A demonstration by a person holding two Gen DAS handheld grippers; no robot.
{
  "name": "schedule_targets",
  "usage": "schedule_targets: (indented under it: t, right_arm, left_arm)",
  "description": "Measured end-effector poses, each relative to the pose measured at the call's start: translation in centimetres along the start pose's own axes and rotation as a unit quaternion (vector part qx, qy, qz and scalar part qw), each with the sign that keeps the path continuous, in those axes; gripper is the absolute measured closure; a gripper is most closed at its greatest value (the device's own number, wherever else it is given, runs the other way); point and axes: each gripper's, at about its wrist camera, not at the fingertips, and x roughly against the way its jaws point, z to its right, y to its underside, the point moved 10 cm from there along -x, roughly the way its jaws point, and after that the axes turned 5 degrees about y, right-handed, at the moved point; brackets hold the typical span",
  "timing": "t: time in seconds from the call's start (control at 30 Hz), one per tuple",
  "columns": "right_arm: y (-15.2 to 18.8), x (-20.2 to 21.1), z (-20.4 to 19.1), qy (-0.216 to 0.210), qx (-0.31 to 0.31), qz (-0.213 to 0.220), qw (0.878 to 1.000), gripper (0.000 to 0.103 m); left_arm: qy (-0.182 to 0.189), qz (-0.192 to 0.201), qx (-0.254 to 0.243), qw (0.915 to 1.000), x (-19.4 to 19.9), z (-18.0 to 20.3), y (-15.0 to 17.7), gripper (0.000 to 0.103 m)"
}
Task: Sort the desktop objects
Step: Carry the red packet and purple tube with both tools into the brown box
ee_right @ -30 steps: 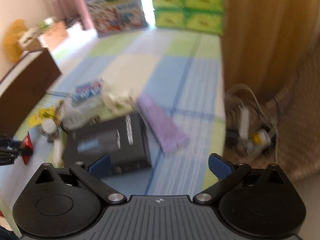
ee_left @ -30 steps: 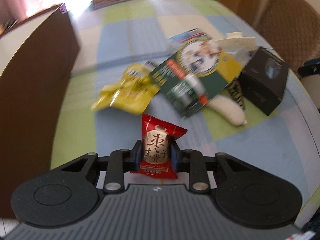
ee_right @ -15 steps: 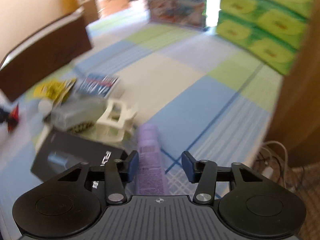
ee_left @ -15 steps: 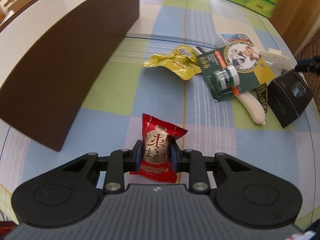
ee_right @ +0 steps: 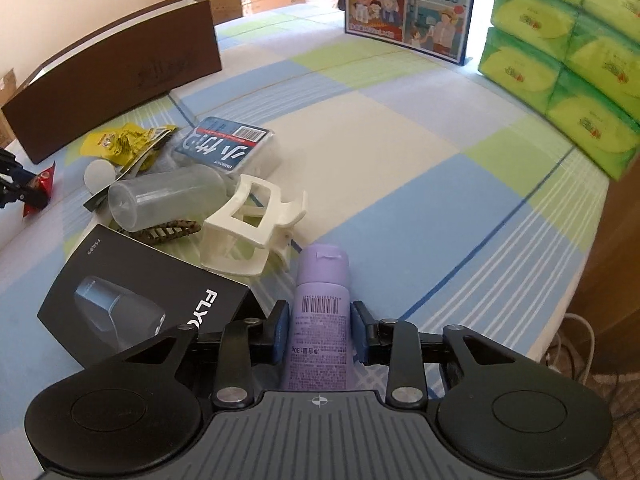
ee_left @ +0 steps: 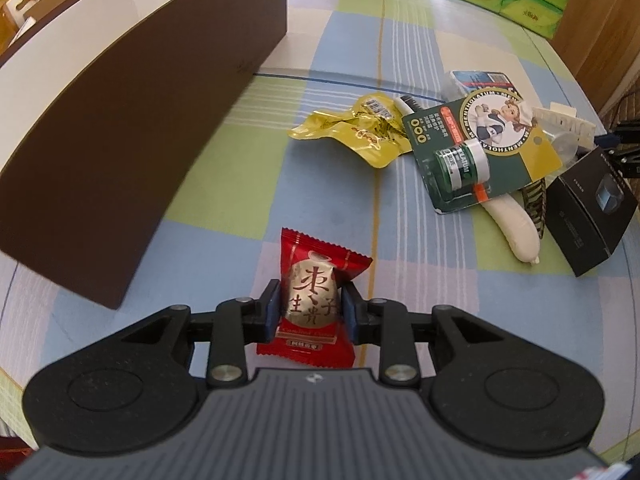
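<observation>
My left gripper [ee_left: 309,309] is shut on a red snack packet [ee_left: 314,300] with gold characters, held above the checked tablecloth, right of a long brown box [ee_left: 132,120]. My right gripper [ee_right: 320,330] is shut on a purple tube [ee_right: 320,316] at the table's right edge. The pile holds a yellow packet [ee_left: 360,132], a green Mentholatum card [ee_left: 476,148], a white sausage [ee_left: 512,224], a black box [ee_right: 140,300], a white hair claw [ee_right: 248,228], a clear bottle [ee_right: 164,196] and a blue-labelled case [ee_right: 224,146].
Green tissue packs [ee_right: 568,52] stand at the far right and a picture box [ee_right: 408,4] at the far edge. The brown box also shows in the right wrist view [ee_right: 112,76]. A striped hair clip [ee_right: 164,234] lies by the black box. Cables hang beyond the table's right edge.
My right gripper has closed from wide open onto the purple tube. My left gripper has carried the red packet toward the brown box and stays shut on it.
</observation>
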Motion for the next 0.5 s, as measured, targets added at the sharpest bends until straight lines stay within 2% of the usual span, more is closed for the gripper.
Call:
schedule_targets:
  t: [0.13, 0.23, 0.33, 0.5]
  right_arm:
    - [0.1, 0.4, 0.6, 0.016, -0.034, -0.002, 0.999, 0.073]
    - [0.0, 1.3, 1.1, 0.043, -0.059, 0.006, 0.997, 0.074]
    - [-0.5, 3.1, 1.6, 0.067, -0.094, 0.033, 0.993, 0.074]
    - [-1.8, 7.2, 1.0, 0.102, -0.137, 0.090, 0.981, 0.074]
  left_arm:
    - [-0.004, -0.002, -0.013, 0.9999, -0.3, 0.2, -0.2, 0.076]
    - [-0.002, -0.004, -0.018, 0.9998, -0.1, 0.5, -0.2, 0.081]
    - [0.000, 0.004, -0.023, 0.9997, 0.5, 0.7, -0.3, 0.082]
    - [0.023, 0.037, -0.026, 0.9987, 2.9, 1.2, -1.5, 0.082]
